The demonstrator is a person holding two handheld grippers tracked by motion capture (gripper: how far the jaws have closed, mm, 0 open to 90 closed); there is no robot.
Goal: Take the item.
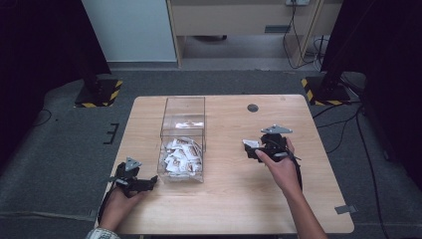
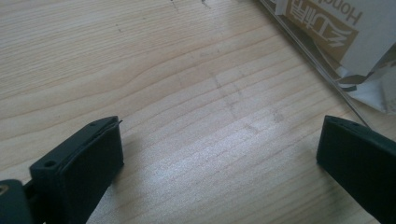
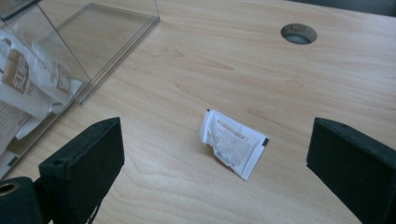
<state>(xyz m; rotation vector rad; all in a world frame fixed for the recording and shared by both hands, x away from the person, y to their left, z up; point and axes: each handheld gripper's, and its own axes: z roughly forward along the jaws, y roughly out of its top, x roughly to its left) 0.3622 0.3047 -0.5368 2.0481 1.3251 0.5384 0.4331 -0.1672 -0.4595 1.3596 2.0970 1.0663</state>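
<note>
While resting low at the near left corner of the wooden bench (image 1: 234, 199), held in the person's left hand (image 1: 118, 204): left tongs (image 1: 149, 183), released, jaws spread wide over bare wood in the left gripper view, nothing between them. Just beyond the right jaw there, the wall of a clear box (image 2: 317, 65) with printed white-and-brown sachets (image 2: 341, 32) pressed against it.

Toward the middle of the bench, just right of the left tongs: that clear box (image 1: 183, 139), open-topped, its near half heaped with sachets (image 1: 180, 157), its far half bare.

Further right, well apart from the box, gripped by the right hand (image 1: 281, 167): right tongs (image 1: 252, 148), likewise released, jaws standing far apart in the right gripper view. Between and ahead of them, flat on the wood and touching neither jaw: a single crumpled white sachet (image 3: 232, 143) with fine print on its face. Seen from above, a bit of white at the tips of the right tongs.

Beyond, near the far edge: a round cable hole (image 1: 253, 107) in the benchtop.
</note>
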